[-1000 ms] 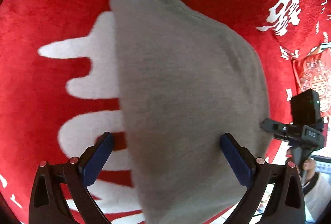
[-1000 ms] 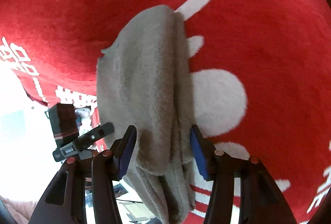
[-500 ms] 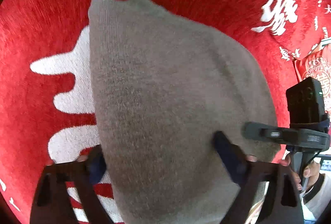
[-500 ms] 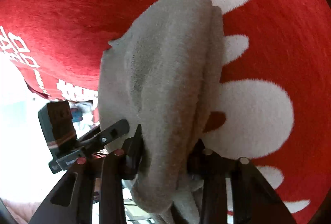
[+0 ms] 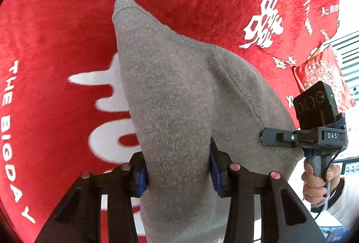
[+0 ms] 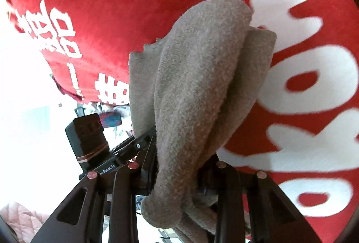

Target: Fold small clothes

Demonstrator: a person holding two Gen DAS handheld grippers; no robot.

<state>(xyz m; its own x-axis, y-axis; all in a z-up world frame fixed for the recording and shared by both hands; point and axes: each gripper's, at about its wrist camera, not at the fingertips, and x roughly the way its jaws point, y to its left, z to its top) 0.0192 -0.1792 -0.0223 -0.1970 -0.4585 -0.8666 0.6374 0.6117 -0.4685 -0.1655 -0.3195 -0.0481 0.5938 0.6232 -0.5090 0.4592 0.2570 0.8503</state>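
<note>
Left tool (image 5: 177,172): jaws closing, pads pressed on grey garment (image 5: 186,108). Right tool (image 6: 179,173): clamped on same garment's bunched end. Garment raised over red cloth (image 5: 56,41), hanging toward 12 o'clock. Person's hand (image 5: 318,180) at 4 o'clock.

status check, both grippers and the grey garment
Left gripper closing, pads on grey garment. Right gripper shut on a bunched fold of it. Garment hangs over red cloth. Nothing in the way.

Bright, even daylight; blown-out white glare at lower edges, fisheye-bent rims, slight motion blur.
</note>
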